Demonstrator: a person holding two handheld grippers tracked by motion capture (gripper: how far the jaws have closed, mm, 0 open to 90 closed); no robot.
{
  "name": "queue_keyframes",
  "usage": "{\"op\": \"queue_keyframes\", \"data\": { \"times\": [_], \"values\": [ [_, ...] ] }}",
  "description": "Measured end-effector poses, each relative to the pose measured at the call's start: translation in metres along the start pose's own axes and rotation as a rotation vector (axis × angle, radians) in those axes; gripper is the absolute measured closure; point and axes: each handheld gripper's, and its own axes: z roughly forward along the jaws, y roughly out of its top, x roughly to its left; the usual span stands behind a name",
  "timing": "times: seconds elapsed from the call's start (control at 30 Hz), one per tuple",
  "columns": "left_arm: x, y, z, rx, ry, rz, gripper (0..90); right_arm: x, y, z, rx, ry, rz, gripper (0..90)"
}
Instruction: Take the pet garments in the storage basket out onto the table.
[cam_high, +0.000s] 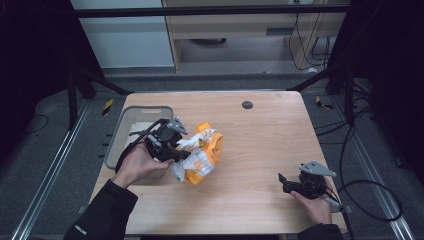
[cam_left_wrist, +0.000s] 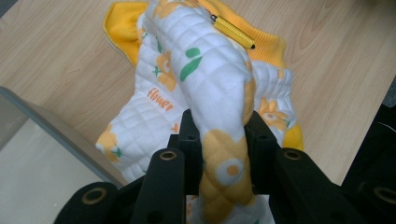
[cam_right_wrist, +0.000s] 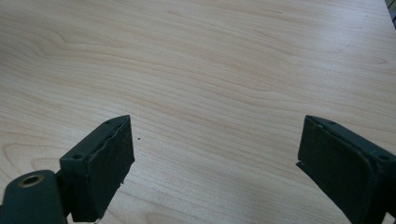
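Gripping a fold of a quilted white-and-yellow garment (cam_high: 201, 154), the left gripper (cam_high: 176, 150) is seen at the left of the wooden surface (cam_high: 260, 150), just beside a grey bin (cam_high: 131, 114) that stands at the surface's left edge. In the left gripper view the jaws are closed on a rolled band of the garment (cam_left_wrist: 210, 88), whose white quilting is printed with orange flowers and green leaves; the band rises between the two black jaws, while the rest of the cloth is bunched on the wood beyond them. A yellow ribbed hem is shown along the far side of the bundle, and a small yellow cylindrical piece (cam_left_wrist: 232, 31) with a dark tip lies against it. The bin's pale wall (cam_left_wrist: 51, 128) is visible at the lower left of that view, close to the cloth. The right gripper (cam_high: 292, 186) is held low over the near right part of the surface, well apart from the garment; in the right gripper view its jaws are spread wide with nothing between them, and bare wood grain (cam_right_wrist: 210, 70) is seen ahead. A small dark round spot (cam_high: 247, 104) is set near the far edge of the surface.
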Motion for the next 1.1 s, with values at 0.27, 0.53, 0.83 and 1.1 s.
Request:
{"op": "queue_keyframes", "data": {
  "times": [0.27, 0.53, 0.83, 1.1],
  "values": [
    [-0.007, 0.006, 0.015, 0.009, -0.026, 0.027, 72.3, 0.0, 0.0, 0.0, -0.002, -0.003, -0.002, 10.6],
    [-0.014, 0.01, 0.03, 0.009, -0.055, 0.048, 72.3, -0.001, 0.0, -0.001, -0.006, -0.007, 0.003, 10.3],
    [-0.022, 0.013, 0.047, 0.024, -0.076, 0.072, 72.3, -0.001, 0.0, -0.001, -0.006, -0.009, 0.013, 10.1],
    [-0.03, 0.014, 0.062, 0.035, -0.095, 0.091, 72.2, -0.003, 0.0, -0.001, -0.008, -0.017, 0.009, 10.1]
  ]
}}
